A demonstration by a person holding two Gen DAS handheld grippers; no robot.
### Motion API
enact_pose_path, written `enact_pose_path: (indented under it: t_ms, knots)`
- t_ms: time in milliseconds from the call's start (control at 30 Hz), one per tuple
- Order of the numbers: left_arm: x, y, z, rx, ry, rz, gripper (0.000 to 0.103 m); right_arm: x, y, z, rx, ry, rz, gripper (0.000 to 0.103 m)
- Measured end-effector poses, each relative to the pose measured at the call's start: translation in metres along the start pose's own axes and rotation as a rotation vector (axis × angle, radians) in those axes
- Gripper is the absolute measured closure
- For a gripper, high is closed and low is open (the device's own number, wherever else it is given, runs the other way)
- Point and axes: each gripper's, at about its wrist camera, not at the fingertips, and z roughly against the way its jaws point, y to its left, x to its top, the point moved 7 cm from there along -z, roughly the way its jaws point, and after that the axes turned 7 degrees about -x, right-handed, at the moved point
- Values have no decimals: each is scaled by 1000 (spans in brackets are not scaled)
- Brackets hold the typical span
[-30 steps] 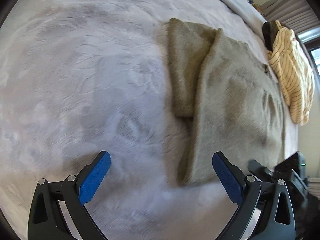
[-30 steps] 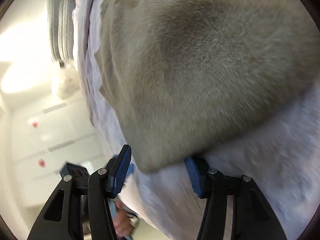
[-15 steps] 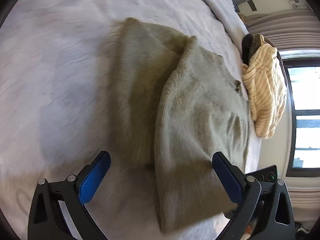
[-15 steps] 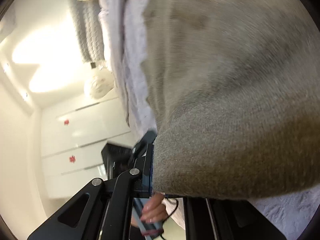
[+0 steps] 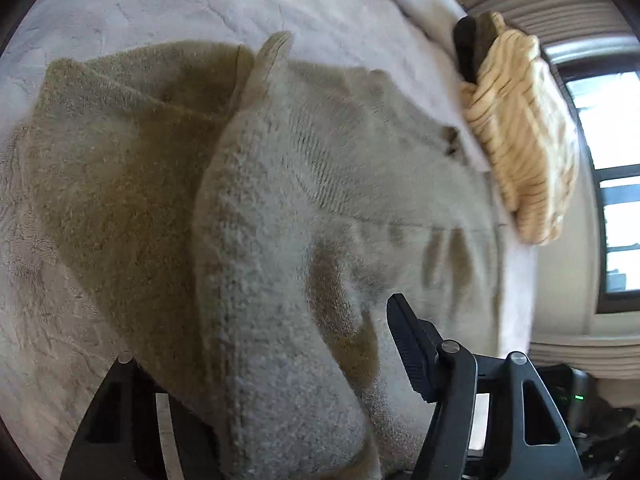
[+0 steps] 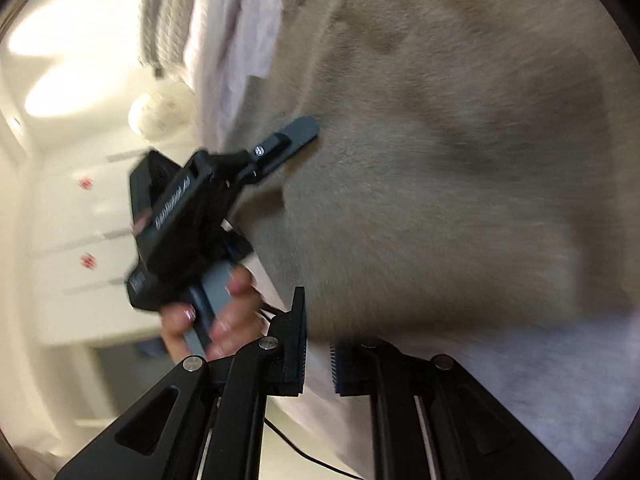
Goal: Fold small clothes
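Observation:
A beige knit sweater (image 5: 280, 208), partly folded, lies on the pale bed cover (image 5: 160, 0). My left gripper (image 5: 260, 332) is pushed into its near edge. One finger (image 5: 408, 344) shows beside the bunched fabric and the other is hidden under it. Its jaws are closing with the sweater between them, still wide apart. In the right wrist view the sweater (image 6: 460, 160) fills the frame. My right gripper (image 6: 318, 332) sits at its hem, its jaws opening by a narrow gap that shows pale cover. A finger (image 6: 296, 132) of the left gripper rests on the sweater there.
A cream striped garment (image 5: 520, 140) and a dark item (image 5: 472, 48) lie at the bed's far edge, near a window (image 5: 616, 200). A hand (image 6: 228, 312) holds the left gripper's handle. White cupboards (image 6: 80, 240) stand beyond the bed, and a cable (image 6: 304, 452) runs below.
My left gripper swept across the bed onto the sweater's near edge and its jaws narrowed. My right gripper shut on the hem, lifted it slightly, and now shows a small gap.

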Motion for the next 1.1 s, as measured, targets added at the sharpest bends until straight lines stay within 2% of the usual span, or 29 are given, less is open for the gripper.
enact_pose_path:
  t_ms: [33,67,133,233,267,300,367,433,500,533,567,633,767,900,1100]
  knots:
    - [0,1,-1,14,-2,-1,35,-2,-4,4,-24,17,8,83]
    - [0,3,-2,27,-6,3,35,-2,-8,11,-50,28,14,66]
    - [2,4,-3,44,-20,21,35,3,-13,31,-99,-1,40,41]
    - [3,5,-5,60,-28,42,35,23,-14,63,-143,-93,84,40]
    - [3,7,-6,66,-27,42,35,34,-14,72,-163,-134,92,45]
    - [4,6,-8,76,-28,41,35,44,-15,77,-189,-163,96,67]
    - [3,5,-11,103,-31,33,35,66,-21,83,-283,-210,94,97]
    - [3,3,-12,133,-42,23,35,89,-23,81,-327,-245,93,97]
    - [4,-1,-13,158,-64,8,55,104,-23,69,-355,-233,118,97]
    - [5,-4,-13,165,-72,1,59,108,-25,58,-386,-202,145,97]
    - [7,-7,-12,174,-89,2,69,110,-26,49,-414,-165,163,98]
    - [10,-10,-3,186,-116,9,76,110,-36,29,-425,-114,187,100]
    - [13,-50,14,177,-183,-67,76,108,-42,31,-326,-101,161,102]
    - [17,-122,11,139,-213,-189,76,106,-49,50,-248,-78,120,102]
    - [15,-224,-18,87,-183,-423,76,105,-73,124,-161,-206,47,97]
